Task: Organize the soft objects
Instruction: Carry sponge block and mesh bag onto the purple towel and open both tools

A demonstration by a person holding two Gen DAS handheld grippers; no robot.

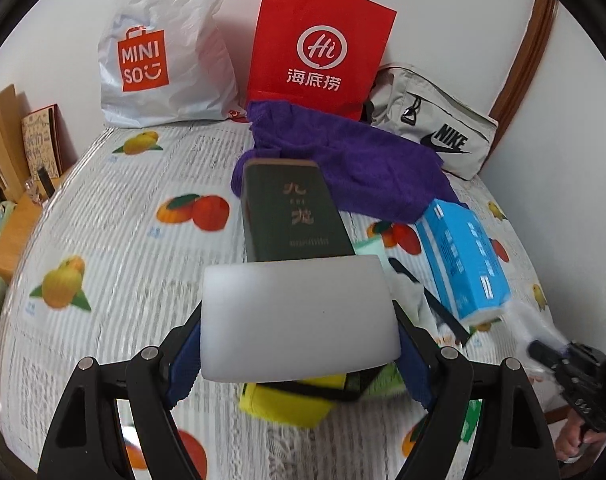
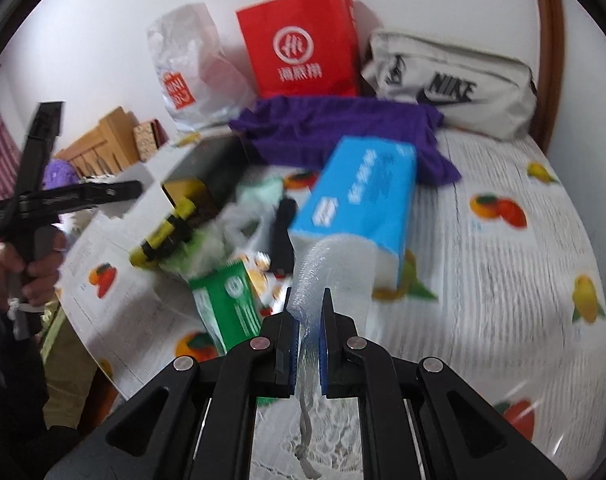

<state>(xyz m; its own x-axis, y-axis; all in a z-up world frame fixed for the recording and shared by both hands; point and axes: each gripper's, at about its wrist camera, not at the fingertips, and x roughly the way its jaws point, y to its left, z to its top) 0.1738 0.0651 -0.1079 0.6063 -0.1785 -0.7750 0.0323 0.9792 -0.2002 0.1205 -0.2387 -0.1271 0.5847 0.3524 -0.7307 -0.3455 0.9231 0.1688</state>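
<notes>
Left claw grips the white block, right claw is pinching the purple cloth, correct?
Not quite. The left claw does grip the white block, but the right claw pinches a clear mesh scrubber, as the right wrist view shows. The purple cloth lies untouched on the table.

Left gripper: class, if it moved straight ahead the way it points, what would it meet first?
Probably the dark green book, directly beyond the white block held in the left gripper; depth is uncertain.

white block (image 1: 299,320) hides the left gripper's fingertips; green packet (image 2: 227,304) print blurred
</notes>
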